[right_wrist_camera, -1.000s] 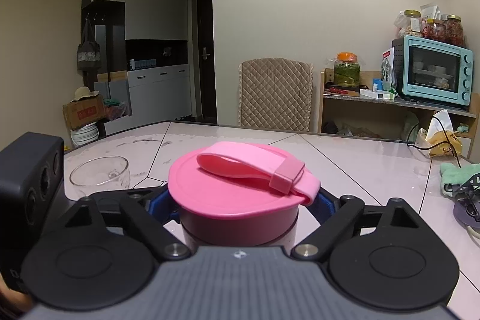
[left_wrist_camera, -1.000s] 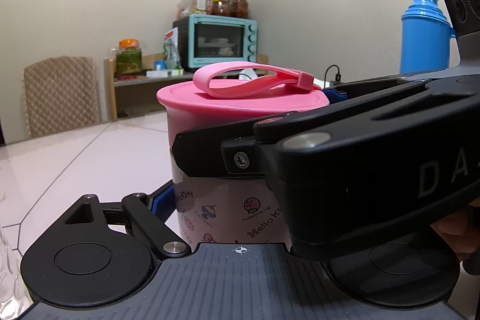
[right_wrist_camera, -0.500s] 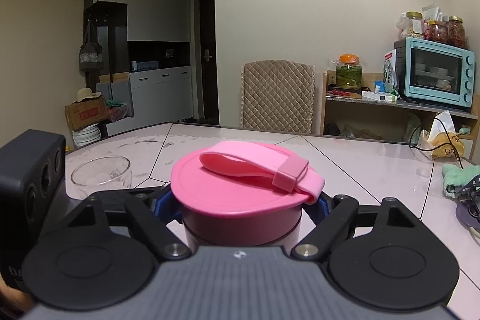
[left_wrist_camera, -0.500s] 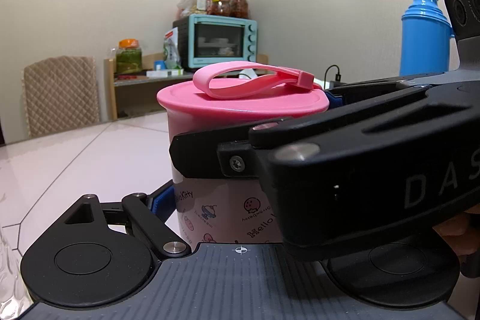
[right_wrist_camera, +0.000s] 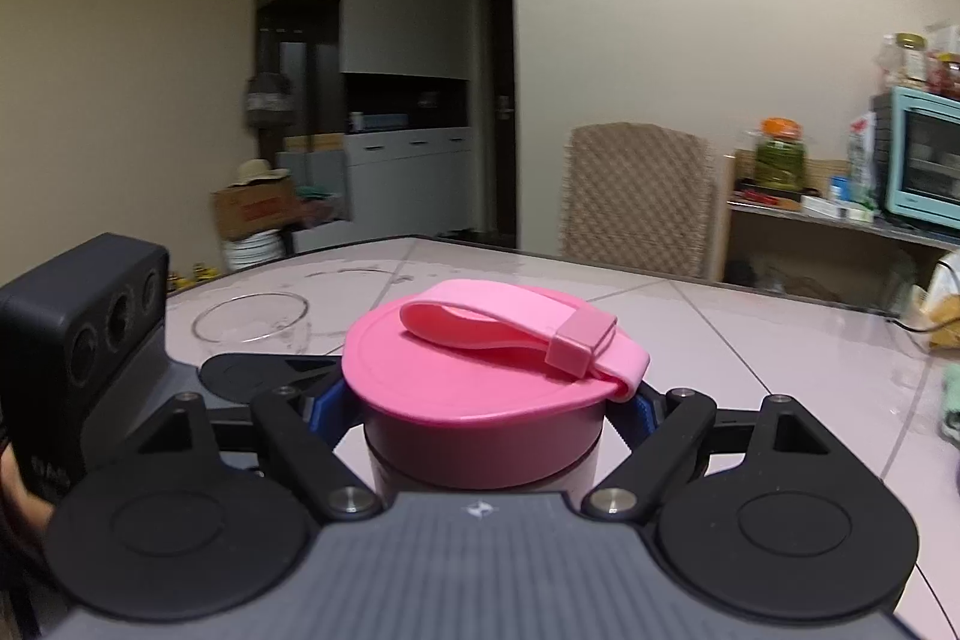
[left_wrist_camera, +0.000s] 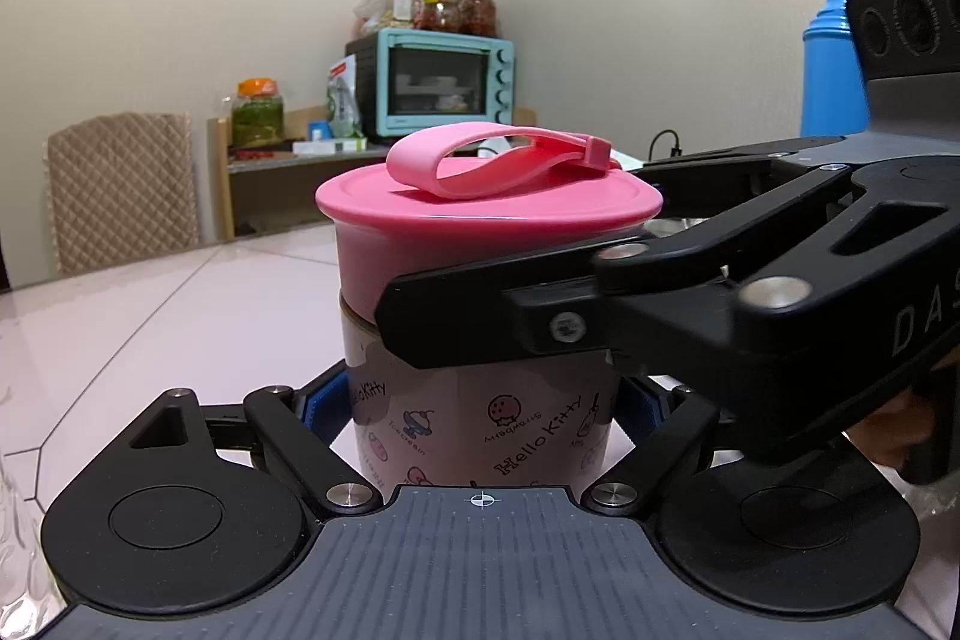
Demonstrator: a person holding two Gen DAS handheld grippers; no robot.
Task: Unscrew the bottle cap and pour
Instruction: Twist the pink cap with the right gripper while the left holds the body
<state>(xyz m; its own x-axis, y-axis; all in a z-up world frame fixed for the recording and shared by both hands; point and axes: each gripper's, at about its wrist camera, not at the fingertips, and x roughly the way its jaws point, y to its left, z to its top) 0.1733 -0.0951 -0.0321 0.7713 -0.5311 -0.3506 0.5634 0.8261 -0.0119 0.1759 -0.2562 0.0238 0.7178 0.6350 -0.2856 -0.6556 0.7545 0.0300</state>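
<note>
- We have the bottle (left_wrist_camera: 480,424) standing on the table (left_wrist_camera: 150,316), with our left gripper (left_wrist_camera: 480,412) closed around its printed body; its blue pads press the sides low down.
- Our right gripper (right_wrist_camera: 480,412) is closed on the pink cap (right_wrist_camera: 480,382), its blue pads against the cap's skirt on both sides. From the left wrist view the right gripper's arm crosses in front of the bottle at the level where cap meets body.
- The cap sits level and flush on the bottle, with no gap we can make out, so we judge the unscrewing as barely begun or not begun: both grips are set, the twisting is left.
- After that, lifting the cap off and pouring remain. A glass (right_wrist_camera: 252,322) stands on the table beyond the left gripper, apart from the bottle; we take it as the likely target. We cannot tell if it holds anything.
- The bottle's long axis is upright, mouth pointing at the ceiling. The cap's strap (right_wrist_camera: 522,334) lies folded flat across the top, its clasp toward the right in the right wrist view.
</note>
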